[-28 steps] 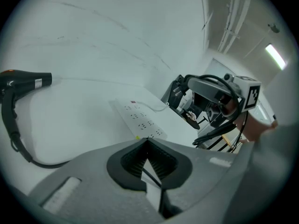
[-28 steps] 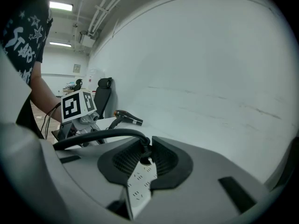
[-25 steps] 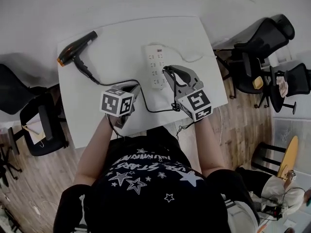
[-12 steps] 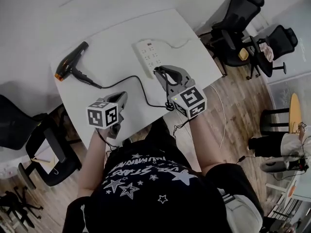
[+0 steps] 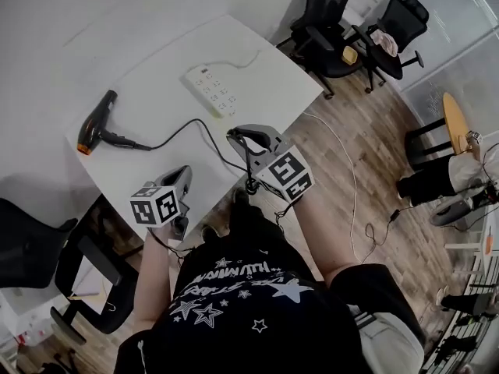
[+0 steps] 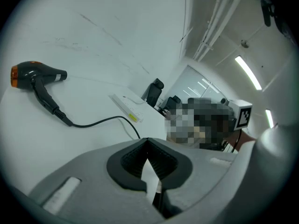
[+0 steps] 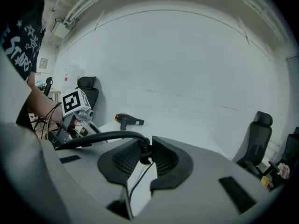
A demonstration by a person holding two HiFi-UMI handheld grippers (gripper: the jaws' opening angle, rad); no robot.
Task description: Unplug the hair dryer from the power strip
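The black hair dryer (image 5: 95,125) with an orange nozzle lies at the white table's (image 5: 156,61) left end. The white power strip (image 5: 212,90) lies further back with nothing plugged in. My right gripper (image 5: 240,134) hovers over the table's near edge, shut on the dryer's black plug (image 7: 144,154). The cord (image 5: 204,137) sags in a loop below it. My left gripper (image 5: 185,171) is at the table's front edge, shut and empty. The left gripper view shows the dryer (image 6: 35,74), the cord (image 6: 98,122) and the strip (image 6: 127,107) ahead.
Black office chairs (image 5: 327,22) stand beyond the table's right end, and another chair (image 5: 31,240) at the left. The strip's white cable (image 5: 347,178) trails across the wooden floor. A round wooden stool (image 5: 456,123) stands at the far right.
Both grippers have drawn back from the power strip toward the person. The right one carries the plug and cord with it. The head view has swung to the right.
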